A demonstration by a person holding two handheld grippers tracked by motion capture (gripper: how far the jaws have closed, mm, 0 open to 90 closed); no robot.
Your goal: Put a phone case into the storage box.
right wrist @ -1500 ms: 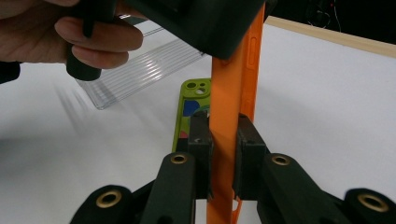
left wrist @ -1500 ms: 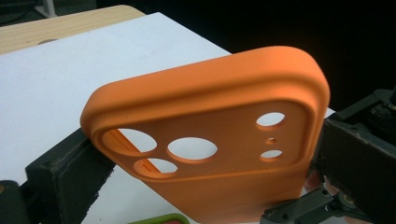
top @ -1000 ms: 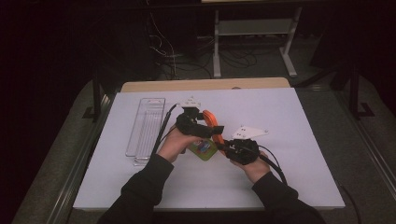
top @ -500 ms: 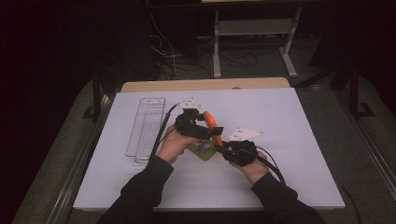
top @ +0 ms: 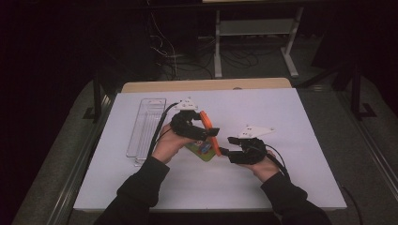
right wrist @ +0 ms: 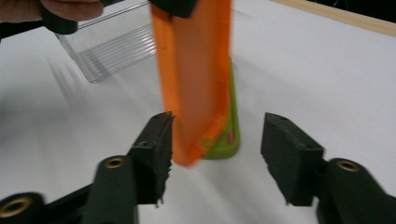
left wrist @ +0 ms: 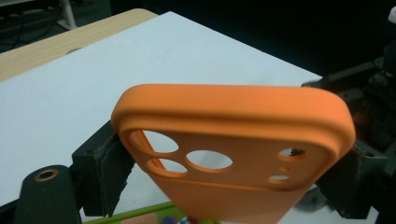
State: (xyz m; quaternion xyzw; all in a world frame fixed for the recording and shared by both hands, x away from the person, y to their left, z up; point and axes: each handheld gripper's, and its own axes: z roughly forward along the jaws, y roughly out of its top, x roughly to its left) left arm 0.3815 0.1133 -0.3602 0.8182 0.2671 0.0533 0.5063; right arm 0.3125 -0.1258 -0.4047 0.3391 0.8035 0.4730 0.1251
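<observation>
Orange silicone or soft rubber seems to be the material of the phone case (left wrist: 233,154), so I judge it light, a little flexible and with a matte, grippy surface that should not slip easily. It is not fragile, but its thin walls can bend or twist if pressed in the middle. The safer place to take hold is across the two long side rims, near one end, where the frame is stiffest.

The case has rounded corners and a raised border. Near one end there are three larger round openings for camera lenses and a few small holes beside them. Its inside is open and hollow.

The left claw (top: 206,133) is pressed together on the case and pinches it by both long edges, close to the camera end; in the left gripper view the black pads sit against each side. The case is held above the white tabletop (top: 291,117), tilted, between the two hands. Under it lies a green item with a colourful print (top: 202,150); I cannot tell what it is.

The right claw (right wrist: 217,149) has just been opening and now stands spread. The lower end of the case hangs between its pads and seems near or touching the left one only, so it gives no grip. A clear plastic tray (top: 146,126) rests to the left, apart.
</observation>
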